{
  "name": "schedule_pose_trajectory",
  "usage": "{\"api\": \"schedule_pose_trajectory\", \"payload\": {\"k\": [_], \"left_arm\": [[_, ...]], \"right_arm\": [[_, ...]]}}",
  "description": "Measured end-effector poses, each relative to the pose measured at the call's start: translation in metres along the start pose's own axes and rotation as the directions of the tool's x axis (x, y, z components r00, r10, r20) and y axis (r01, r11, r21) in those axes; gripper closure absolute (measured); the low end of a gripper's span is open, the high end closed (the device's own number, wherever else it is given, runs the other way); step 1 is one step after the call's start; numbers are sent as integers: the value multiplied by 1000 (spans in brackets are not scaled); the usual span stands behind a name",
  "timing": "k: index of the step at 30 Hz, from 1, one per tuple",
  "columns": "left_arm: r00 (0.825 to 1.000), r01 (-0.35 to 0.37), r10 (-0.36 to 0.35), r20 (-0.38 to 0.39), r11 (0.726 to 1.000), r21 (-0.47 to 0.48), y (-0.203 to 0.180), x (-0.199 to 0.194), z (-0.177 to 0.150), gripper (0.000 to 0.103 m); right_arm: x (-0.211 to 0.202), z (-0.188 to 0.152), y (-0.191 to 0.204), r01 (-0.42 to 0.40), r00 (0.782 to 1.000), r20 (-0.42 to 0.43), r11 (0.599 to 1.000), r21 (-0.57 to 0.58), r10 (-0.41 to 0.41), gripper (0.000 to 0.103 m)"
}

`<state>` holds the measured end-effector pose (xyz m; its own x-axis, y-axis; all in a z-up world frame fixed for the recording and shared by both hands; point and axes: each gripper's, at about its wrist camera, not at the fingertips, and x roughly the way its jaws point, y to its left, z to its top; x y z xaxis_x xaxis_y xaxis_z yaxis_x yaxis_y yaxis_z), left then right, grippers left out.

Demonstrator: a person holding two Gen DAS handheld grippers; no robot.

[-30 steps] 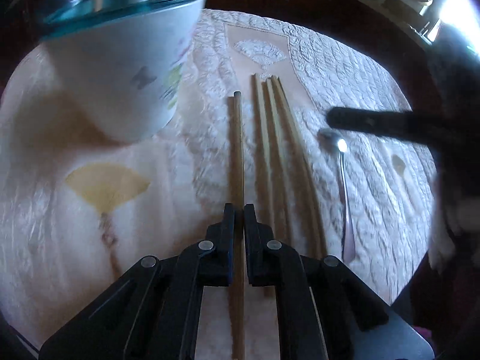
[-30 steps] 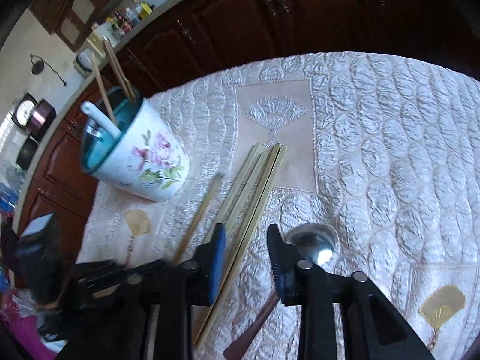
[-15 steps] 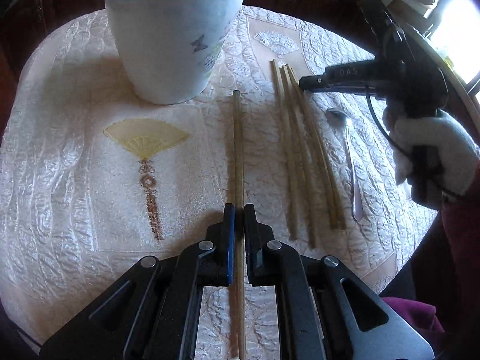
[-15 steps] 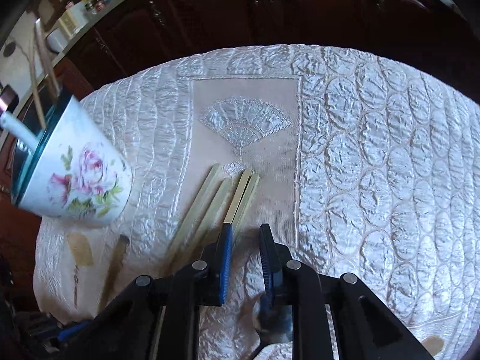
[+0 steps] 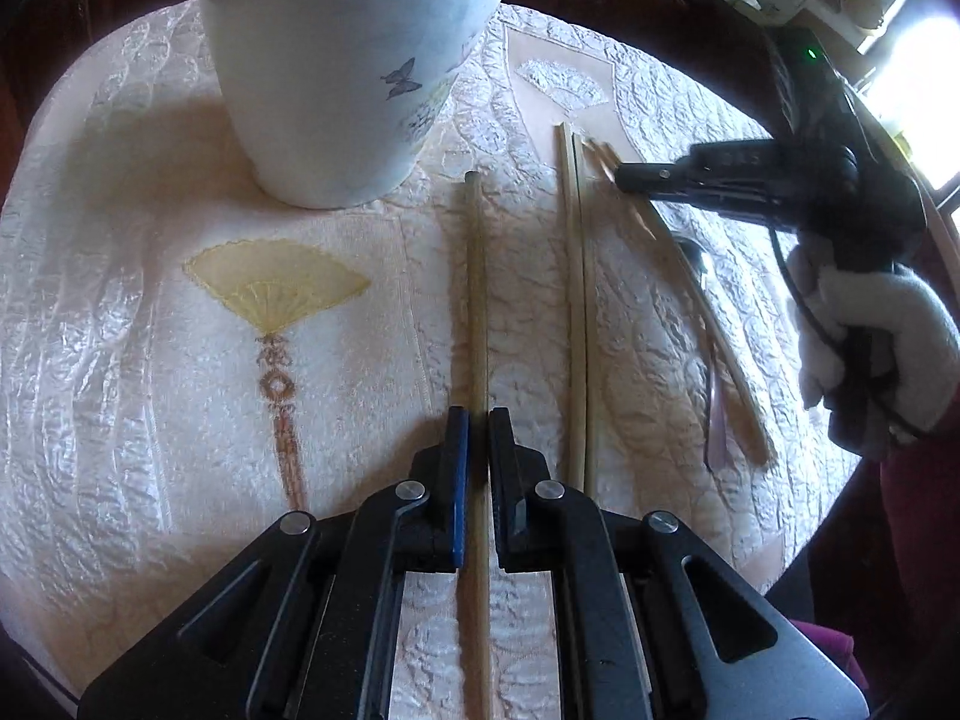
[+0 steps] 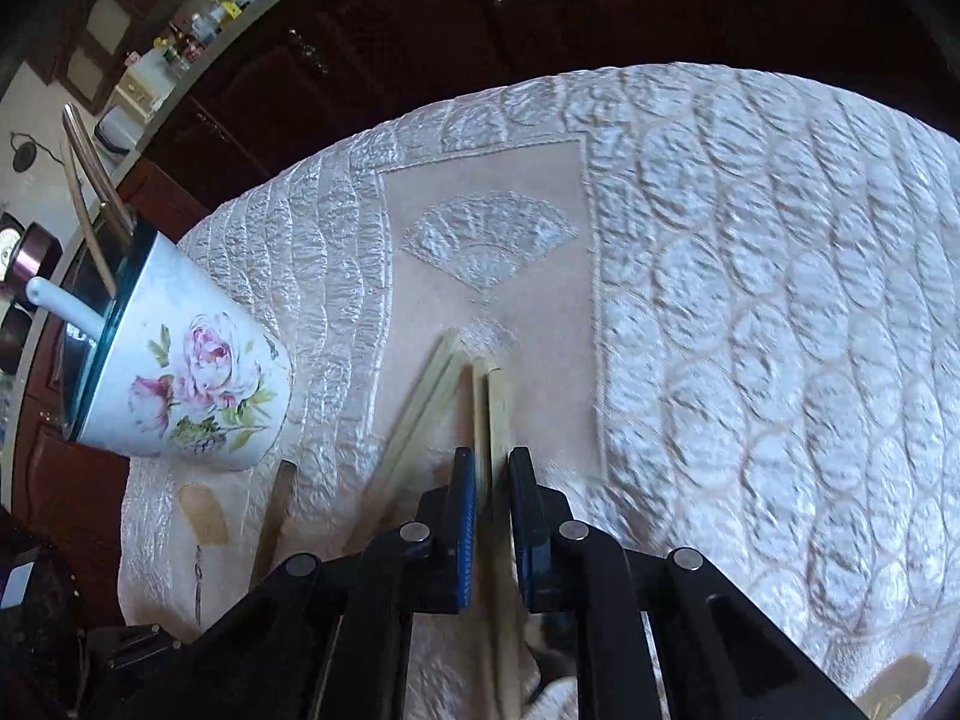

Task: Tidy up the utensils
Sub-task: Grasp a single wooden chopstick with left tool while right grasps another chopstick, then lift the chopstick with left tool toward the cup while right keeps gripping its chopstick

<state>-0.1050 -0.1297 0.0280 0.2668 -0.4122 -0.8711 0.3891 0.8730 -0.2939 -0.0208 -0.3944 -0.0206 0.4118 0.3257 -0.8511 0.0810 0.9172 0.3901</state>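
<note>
the left gripper (image 5: 474,444) fingers are clamped on one brown chopstick (image 5: 476,276). the right gripper (image 6: 492,480) fingers pinch one pale chopstick (image 6: 498,414), seemingly gripped, with three more left of it. one spoon (image 5: 705,324) lies right.

A home kitchen: dark wood cabinets (image 6: 420,54), quilted tablecloth (image 6: 750,300).

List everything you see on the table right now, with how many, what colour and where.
Cup: one, white with pink roses and a teal rim, far left; holds chopsticks and a white spoon.
Dark chopstick: one, brown, mid-cloth, between the left claw's fingers.
Pale chopsticks: four, light wood, right of the dark one; the right two tilted.
Metal spoon: one, silver, under the tilted pair.
Tablecloth: one, cream, quilted.
Left claw: black, shut on the dark chopstick.
Right claw: black, closing around a pale chopstick.
</note>
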Motion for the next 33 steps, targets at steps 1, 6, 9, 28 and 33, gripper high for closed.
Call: {"api": "schedule_pose_trajectory", "payload": {"k": [1, 6, 9, 28, 33], "left_arm": [[1000, 4, -4, -6, 1000, 3, 0, -1, -2, 98], [999, 15, -15, -37, 1000, 20, 1, -15, -21, 98], [999, 8, -7, -50, 1000, 27, -1, -22, -28, 98], [995, -96, 96, 18, 995, 31, 1, 8, 47, 84], [993, -114, 114, 11, 992, 45, -1, 15, 53, 83]], "right_arm": [[-2, -2, -4, -21, 1000, -6, 1000, 21, 21, 93], [-10, -32, 4, -163, 984, -75, 986, 23, 164, 93], [-10, -58, 18, -218, 966, -140, 976, 11, 217, 93], [4, -75, 69, -54, 992, -121, 987, -153, 35, 92], [8, -76, 76, -48, 992, -125, 986, -162, 28, 92]]}}
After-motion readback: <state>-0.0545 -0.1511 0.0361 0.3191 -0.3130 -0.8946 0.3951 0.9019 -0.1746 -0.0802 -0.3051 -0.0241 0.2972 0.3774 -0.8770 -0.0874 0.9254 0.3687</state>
